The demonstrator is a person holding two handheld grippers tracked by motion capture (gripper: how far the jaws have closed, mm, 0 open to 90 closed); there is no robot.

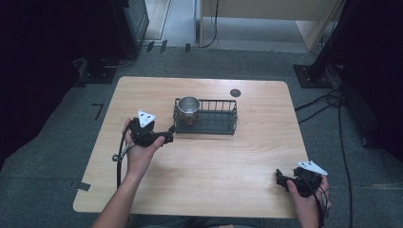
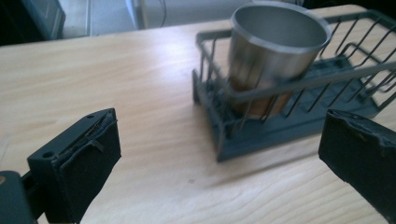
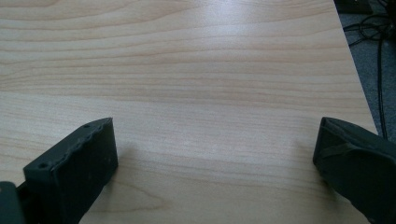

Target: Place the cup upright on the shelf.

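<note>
The steel cup (image 1: 188, 107) stands upright in the wire rack's (image 1: 223, 122) left end – left gripper (image 1: 167, 138) just beside it, jaws spread; right gripper (image 1: 280, 179) well apart, jaws spread

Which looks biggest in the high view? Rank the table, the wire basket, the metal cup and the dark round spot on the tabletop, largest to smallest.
1. table
2. wire basket
3. metal cup, standing in the basket's left end
4. dark round spot, plainly smaller than the cup's rim
</note>
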